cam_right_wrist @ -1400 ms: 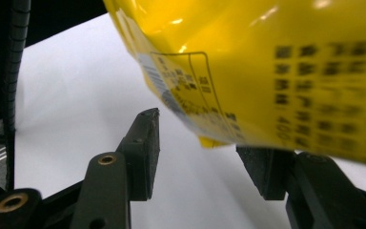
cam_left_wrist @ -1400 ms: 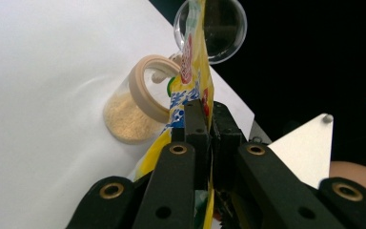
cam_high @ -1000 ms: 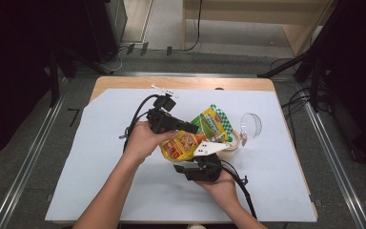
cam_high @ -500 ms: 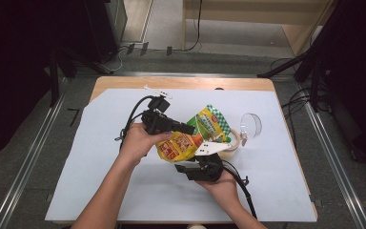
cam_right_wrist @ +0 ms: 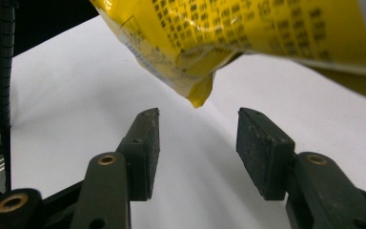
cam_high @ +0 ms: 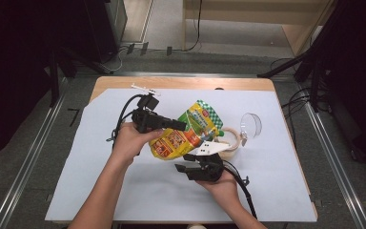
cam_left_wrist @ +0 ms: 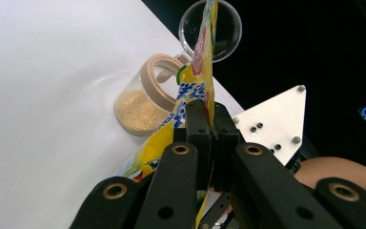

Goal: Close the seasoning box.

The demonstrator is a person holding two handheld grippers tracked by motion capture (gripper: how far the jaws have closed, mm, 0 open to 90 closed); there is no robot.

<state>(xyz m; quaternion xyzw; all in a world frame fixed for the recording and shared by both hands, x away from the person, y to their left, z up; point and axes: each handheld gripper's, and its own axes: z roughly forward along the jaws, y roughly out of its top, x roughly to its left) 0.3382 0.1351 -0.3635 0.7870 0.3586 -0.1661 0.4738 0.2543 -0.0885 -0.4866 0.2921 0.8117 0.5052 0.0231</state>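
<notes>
We found printing on one thing alone, the yellow pouch [cam_high: 186,136] clamped between the closed jaws of the left gripper [cam_left_wrist: 208,125], and none of it was clear enough for us to read. Just above those jaws, in the left gripper view, the pouch's edge carried large blue characters on white, too foreshortened to make out. Above the parted jaws of the right gripper [cam_right_wrist: 198,138], the underside of the pouch showed rows of small dark print, blurred past reading. From the high view we saw only a green chequered top and red and orange panels, with no legible word or number.
</notes>
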